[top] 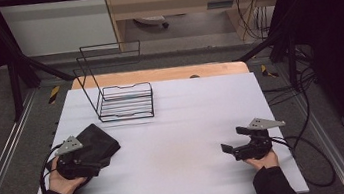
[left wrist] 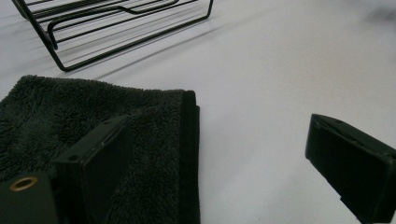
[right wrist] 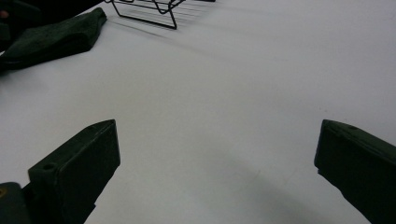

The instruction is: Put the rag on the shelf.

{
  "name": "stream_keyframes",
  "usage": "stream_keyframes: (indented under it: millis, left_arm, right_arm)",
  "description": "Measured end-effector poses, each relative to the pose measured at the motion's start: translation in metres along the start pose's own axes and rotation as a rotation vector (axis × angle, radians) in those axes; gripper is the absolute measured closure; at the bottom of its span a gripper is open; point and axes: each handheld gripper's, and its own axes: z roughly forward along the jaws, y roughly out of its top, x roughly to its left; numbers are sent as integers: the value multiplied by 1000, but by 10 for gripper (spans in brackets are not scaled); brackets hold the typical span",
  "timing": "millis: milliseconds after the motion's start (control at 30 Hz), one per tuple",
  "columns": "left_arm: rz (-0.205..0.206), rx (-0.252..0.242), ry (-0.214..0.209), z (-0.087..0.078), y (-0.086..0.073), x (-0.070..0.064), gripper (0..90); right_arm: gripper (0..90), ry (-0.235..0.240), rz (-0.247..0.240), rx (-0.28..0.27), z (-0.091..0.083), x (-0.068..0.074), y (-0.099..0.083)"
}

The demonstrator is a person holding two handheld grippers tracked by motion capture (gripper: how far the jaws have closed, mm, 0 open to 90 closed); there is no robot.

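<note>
Nearest the camera, the left gripper (top: 99,163) hovers with jaws spread over the near edge of the folded dark towel (top: 99,139) on the white desk (top: 188,120), apparently about to pinch it, while the right gripper (top: 229,148) waits released.

No legible text, labels or numbers anywhere, distant wall fittings perhaps too blurred to read

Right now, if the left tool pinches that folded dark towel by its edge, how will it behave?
The folded dark towel looks plush and soft, so it will likely droop and unfold. Probably light. Its fuzzy pile should grip well in the left tool, whose jaws stand open.
</note>
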Motion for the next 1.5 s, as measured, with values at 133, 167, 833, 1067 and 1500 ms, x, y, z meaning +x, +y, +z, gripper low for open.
stream_keyframes:
  millis: [133, 167, 833, 1067, 1500]
  left_arm:
    - [4, 11, 8, 0, 2, -2, 95]
    - [3, 13, 10, 0, 3, -2, 95]
    - [12, 144, 79, 36, 24, -6, 340]
    - [35, 199, 131, 53, 22, -2, 430]
    - [93, 221, 206, 65, 15, -2, 587]
  right_arm:
    - [8, -2, 2, 5, 0, 1, 0]
    - [8, -2, 2, 5, 0, 1, 0]
    - [8, -28, -14, 35, 3, 1, -1]
    - [8, -32, -19, 35, 3, 1, -1]
    - [8, -37, -18, 33, 3, 1, -1]
